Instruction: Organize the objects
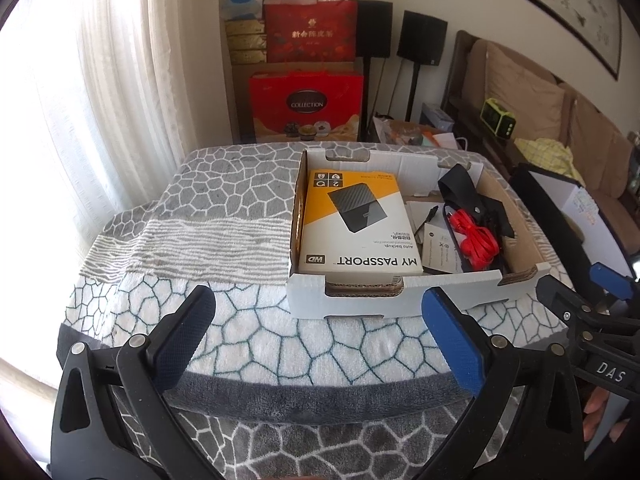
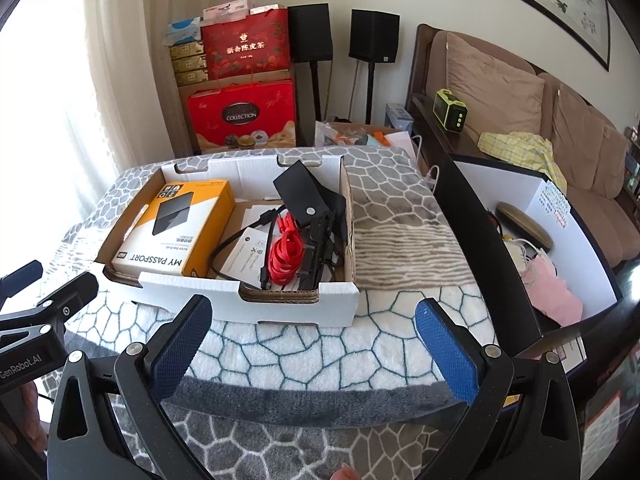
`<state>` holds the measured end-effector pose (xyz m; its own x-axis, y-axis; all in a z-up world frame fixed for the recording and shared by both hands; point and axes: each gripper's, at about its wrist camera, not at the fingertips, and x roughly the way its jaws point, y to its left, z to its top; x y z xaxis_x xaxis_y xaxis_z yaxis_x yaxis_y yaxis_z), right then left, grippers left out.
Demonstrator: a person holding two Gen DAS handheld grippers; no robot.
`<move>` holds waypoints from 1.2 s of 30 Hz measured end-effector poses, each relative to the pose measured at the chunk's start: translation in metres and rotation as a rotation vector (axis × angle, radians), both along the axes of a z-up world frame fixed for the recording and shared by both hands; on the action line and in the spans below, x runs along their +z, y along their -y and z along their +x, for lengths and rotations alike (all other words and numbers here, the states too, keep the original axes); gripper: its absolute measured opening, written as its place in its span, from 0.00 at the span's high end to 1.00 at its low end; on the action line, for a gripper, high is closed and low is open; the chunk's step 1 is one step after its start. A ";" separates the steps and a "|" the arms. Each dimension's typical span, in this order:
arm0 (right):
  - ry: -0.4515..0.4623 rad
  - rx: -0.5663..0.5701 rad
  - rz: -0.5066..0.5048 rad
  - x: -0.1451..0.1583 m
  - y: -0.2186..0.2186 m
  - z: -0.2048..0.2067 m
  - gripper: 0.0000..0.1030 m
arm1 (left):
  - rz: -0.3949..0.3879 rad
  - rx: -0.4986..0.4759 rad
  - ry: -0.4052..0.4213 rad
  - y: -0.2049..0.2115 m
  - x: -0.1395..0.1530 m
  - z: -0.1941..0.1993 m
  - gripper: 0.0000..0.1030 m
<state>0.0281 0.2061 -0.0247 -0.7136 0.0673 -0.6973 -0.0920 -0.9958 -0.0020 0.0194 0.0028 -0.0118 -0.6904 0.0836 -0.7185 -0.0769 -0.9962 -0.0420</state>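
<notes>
Both tongs, left gripper (image 1: 318,330) and right gripper (image 2: 314,334), are spread and empty; the cardboard tray (image 1: 372,300) lies just above them, mid-frame, its cables tangled and unclear.

Counted: one white tray (image 2: 304,312), one drive box (image 2: 176,228), one red cable (image 2: 286,254). Upper frame: two speakers (image 2: 310,34), two red gift boxes (image 2: 244,116).

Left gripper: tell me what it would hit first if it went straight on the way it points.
Probably the near wall of the cardboard tray, just ahead of the open left gripper; depth is unclear.
</notes>
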 end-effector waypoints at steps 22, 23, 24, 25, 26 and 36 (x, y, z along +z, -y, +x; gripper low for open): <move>-0.009 0.001 0.004 0.004 0.003 0.002 0.00 | 0.013 0.002 0.006 0.004 0.002 0.006 0.00; -0.010 0.002 0.005 0.003 0.003 0.002 0.00 | 0.011 0.002 0.006 0.004 0.002 0.007 0.00; -0.012 0.003 0.004 0.004 0.003 0.002 0.00 | 0.008 0.002 0.006 0.004 0.002 0.007 0.00; -0.013 0.003 0.004 0.004 0.003 0.003 0.00 | 0.007 0.001 0.006 0.004 0.003 0.007 0.00; -0.012 0.004 0.004 0.004 0.003 0.003 0.00 | 0.007 0.001 0.007 0.005 0.003 0.007 0.00; -0.012 0.002 0.000 0.004 0.005 0.003 0.01 | 0.005 0.003 0.009 0.005 0.003 0.008 0.00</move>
<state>0.0314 0.2015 -0.0208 -0.7222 0.0658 -0.6885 -0.0896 -0.9960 -0.0012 0.0273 -0.0024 -0.0089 -0.6844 0.0851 -0.7241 -0.0733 -0.9962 -0.0478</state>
